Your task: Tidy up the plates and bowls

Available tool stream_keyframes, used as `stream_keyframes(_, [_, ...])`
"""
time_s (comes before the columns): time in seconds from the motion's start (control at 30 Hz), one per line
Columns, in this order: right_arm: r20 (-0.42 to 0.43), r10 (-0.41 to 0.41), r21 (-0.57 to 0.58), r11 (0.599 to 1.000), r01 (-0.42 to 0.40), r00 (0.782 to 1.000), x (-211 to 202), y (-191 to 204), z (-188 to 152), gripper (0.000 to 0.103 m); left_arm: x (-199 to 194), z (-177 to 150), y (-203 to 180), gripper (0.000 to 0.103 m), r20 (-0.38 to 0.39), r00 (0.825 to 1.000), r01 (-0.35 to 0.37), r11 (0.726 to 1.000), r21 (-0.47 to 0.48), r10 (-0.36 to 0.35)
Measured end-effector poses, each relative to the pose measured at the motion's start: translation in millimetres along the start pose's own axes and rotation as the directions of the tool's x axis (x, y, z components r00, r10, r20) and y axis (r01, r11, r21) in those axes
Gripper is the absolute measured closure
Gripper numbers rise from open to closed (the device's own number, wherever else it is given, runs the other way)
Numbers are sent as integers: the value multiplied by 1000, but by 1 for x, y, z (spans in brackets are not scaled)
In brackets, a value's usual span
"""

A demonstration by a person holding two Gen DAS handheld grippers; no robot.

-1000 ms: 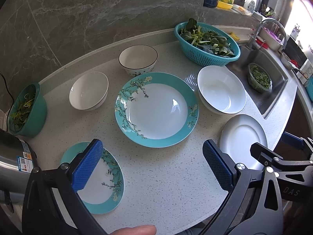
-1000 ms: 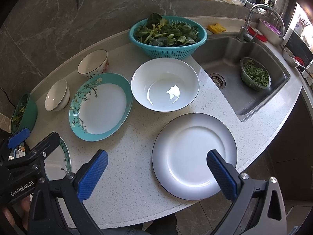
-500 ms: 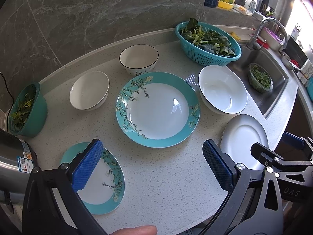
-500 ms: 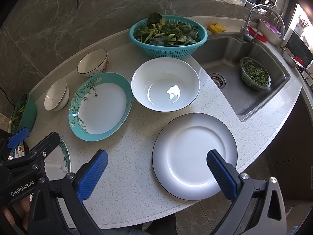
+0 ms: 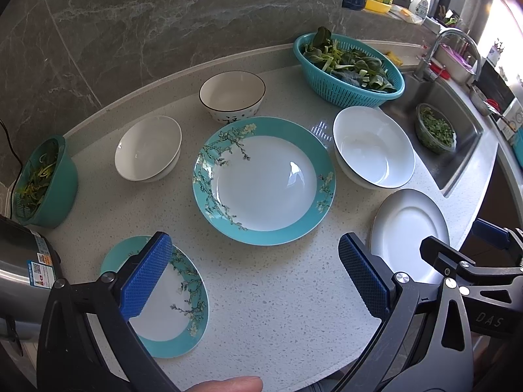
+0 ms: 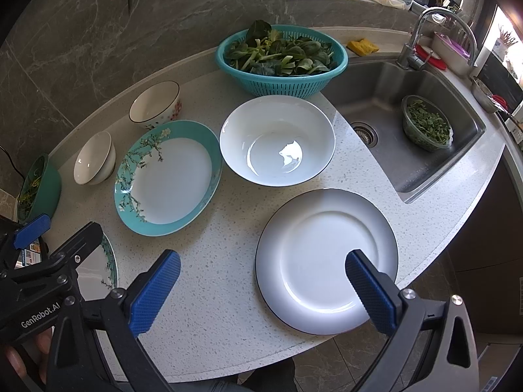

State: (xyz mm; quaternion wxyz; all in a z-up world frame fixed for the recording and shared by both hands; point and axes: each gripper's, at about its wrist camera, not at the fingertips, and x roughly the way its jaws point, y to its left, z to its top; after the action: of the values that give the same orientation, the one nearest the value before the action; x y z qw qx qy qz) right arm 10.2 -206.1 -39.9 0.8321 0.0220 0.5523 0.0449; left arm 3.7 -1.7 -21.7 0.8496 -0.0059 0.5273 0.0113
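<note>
A large teal floral plate (image 5: 263, 183) (image 6: 170, 179) lies mid-counter. A small teal floral plate (image 5: 170, 320) lies near left, partly under my left gripper's left finger. A white plate (image 6: 323, 258) (image 5: 408, 232) lies near right. A big white bowl (image 6: 278, 140) (image 5: 372, 150), a small white bowl (image 5: 147, 147) (image 6: 94, 160) and a black-rimmed bowl (image 5: 232, 93) (image 6: 155, 103) stand behind. My left gripper (image 5: 255, 281) and right gripper (image 6: 261, 294) are open and empty above the front edge.
A teal colander of greens (image 6: 281, 58) stands at the back. A green basket (image 5: 45, 179) and a steel pot (image 5: 19, 271) stand at the left. The sink (image 6: 408, 130) with a bowl of greens (image 6: 426, 127) lies right. The counter edge curves close in front.
Almost nothing: both views drift very slightly; grippers stay open and no dish has moved.
</note>
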Motion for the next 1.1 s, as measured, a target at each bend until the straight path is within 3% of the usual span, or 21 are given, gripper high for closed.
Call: stream_keyframes(1.1, [-9,-4,10,1000,4,1000,5,3,0,0,12,1,-3,0,-25,999,20,1000,8,-20])
